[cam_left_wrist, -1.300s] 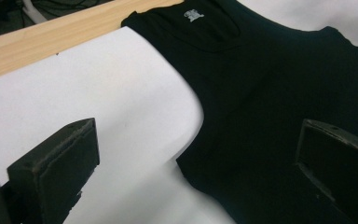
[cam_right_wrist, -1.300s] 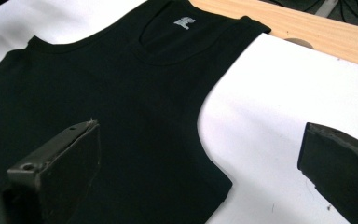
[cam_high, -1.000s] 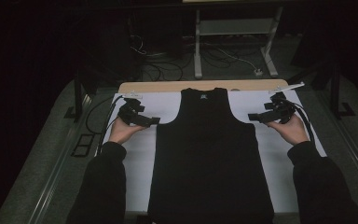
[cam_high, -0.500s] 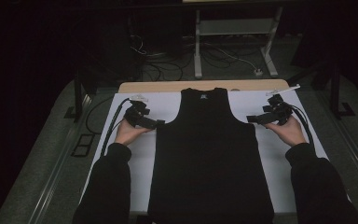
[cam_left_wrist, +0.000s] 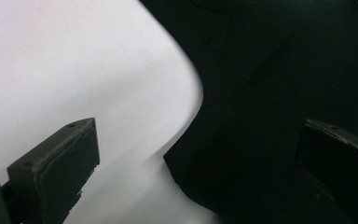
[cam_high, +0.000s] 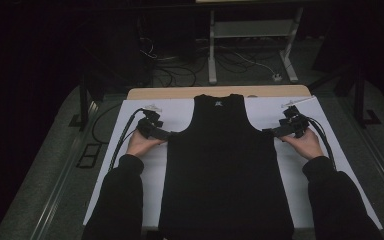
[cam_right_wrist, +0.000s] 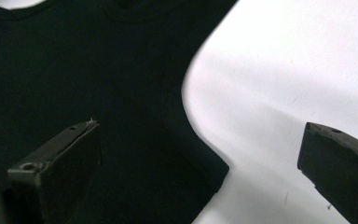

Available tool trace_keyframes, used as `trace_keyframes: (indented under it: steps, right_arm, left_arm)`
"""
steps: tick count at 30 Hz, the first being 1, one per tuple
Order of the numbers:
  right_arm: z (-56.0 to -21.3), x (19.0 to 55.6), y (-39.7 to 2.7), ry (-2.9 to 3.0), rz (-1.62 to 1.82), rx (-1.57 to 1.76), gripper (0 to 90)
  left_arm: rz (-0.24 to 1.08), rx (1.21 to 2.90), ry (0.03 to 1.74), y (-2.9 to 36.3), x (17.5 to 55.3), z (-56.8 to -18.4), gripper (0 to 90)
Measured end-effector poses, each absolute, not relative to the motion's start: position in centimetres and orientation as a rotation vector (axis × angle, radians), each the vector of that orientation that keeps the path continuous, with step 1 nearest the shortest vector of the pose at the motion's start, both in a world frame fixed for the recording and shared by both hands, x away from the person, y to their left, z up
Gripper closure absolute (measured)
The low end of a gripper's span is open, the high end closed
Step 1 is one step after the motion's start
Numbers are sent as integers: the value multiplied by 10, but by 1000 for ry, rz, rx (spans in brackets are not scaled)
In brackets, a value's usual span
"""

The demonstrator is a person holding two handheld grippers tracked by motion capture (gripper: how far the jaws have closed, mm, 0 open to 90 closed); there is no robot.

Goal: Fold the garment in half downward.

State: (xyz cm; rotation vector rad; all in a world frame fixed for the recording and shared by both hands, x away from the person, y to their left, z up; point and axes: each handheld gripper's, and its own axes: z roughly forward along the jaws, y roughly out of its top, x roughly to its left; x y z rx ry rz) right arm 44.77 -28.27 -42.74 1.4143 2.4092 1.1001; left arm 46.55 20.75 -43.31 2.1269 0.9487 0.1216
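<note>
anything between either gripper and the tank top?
Nothing visible. The tank top lies flat on the white sheet. The left gripper and right gripper sit at its armhole corners, jaws open. In each gripper view the corner lies right between the jaws, with bare sheet beside it.

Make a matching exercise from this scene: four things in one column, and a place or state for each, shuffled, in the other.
Things:
1. black sleeveless tank top
2. left gripper
3. right gripper
4. white sheet covering the table

Places or states:
A. open, at the top's armhole corner on the high view's right
B. spread flat under the garment
C. lying flat, neck toward the far edge
D. open, at the top's armhole corner on the high view's left

Pairs: 1-C, 2-D, 3-A, 4-B
</note>
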Motion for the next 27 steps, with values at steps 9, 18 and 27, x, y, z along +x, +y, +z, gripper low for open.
trace_keyframes:
  steps: [9,18,27]
  right_arm:
    - [-437,449,-283,2433,1066,1430,35]
    - [-441,447,-286,2442,1064,1444,143]
    - [-442,447,-286,2432,1057,1438,270]
  left_arm:
    - [91,2149,968,207,467,-438,9]
    - [67,2185,961,205,466,-439,133]
    - [78,2161,973,203,466,-439,256]
